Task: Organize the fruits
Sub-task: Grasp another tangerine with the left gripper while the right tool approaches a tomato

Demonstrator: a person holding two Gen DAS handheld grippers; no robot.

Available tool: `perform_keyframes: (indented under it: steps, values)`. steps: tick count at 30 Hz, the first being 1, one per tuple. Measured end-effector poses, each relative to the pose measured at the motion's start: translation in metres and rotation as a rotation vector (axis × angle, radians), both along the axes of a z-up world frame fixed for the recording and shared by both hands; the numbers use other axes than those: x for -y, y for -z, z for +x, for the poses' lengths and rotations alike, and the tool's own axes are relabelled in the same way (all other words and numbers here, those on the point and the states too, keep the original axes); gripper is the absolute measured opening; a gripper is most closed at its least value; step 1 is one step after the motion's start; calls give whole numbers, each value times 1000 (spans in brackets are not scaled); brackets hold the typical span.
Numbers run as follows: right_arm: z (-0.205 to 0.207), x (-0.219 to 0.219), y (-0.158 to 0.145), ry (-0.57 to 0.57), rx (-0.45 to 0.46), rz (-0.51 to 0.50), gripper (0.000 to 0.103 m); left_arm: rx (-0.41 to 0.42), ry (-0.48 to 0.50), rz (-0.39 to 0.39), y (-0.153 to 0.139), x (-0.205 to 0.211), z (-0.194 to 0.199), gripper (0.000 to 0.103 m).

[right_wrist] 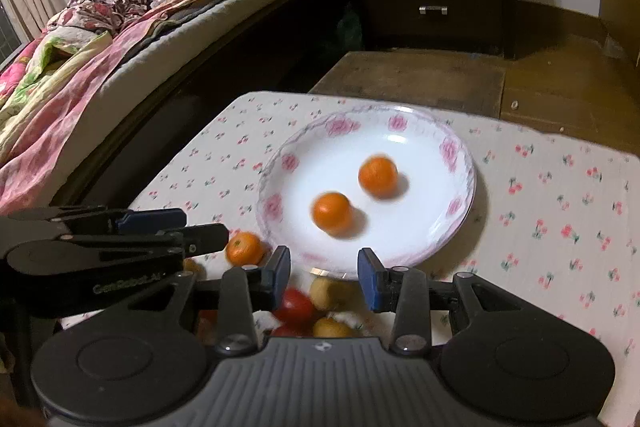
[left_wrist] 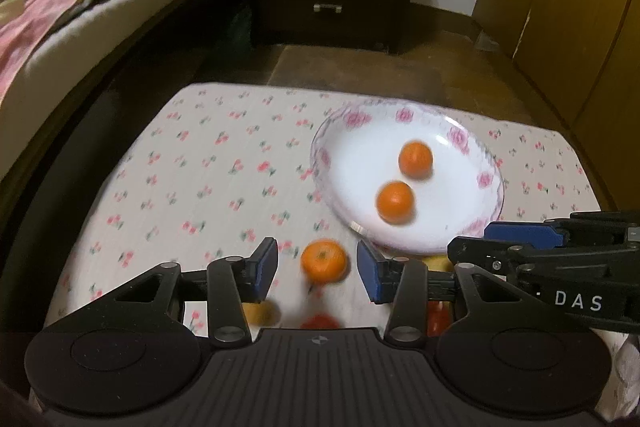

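a white plate (right_wrist: 460,163) with pink roses holds two oranges (right_wrist: 332,213), apart from each other. "das" is printed on the right gripper (right_wrist: 324,277). a third orange (left_wrist: 323,261) sits on the cherry-print cloth (left_wrist: 192,187) between the wide-spread fingers of the left gripper (left_wrist: 318,269). the right gripper, also wide, hovers over red and yellow fruits (right_wrist: 312,307) near the plate's near rim.

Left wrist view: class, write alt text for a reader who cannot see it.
An open left hand-held gripper frames a tangerine lying on a floral tablecloth. Behind it, a pink-flowered plate holds two more tangerines. The right hand-held gripper enters from the right edge.
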State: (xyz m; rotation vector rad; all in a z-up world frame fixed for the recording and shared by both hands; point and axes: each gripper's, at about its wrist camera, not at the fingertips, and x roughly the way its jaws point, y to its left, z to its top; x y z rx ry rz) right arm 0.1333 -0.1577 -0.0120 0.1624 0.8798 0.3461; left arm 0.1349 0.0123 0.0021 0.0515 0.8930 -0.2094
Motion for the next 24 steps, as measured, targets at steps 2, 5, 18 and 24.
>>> perform_keyframes:
  steps: [2,5,18,24]
  values:
    - [-6,-5,2,-14,-7,-3,37,-12,-10,-6,1,-7,-6,53]
    - [-13,-12,4,-34,-12,-6,37,-31,-26,-16,3,-16,-14,54]
    - [-32,-9,12,-30,-50,-1,38,-93,-1,10,26,-14,-37,51]
    - [-34,-13,22,-54,-73,-9,38,-106,-7,29,37,-13,-40,44]
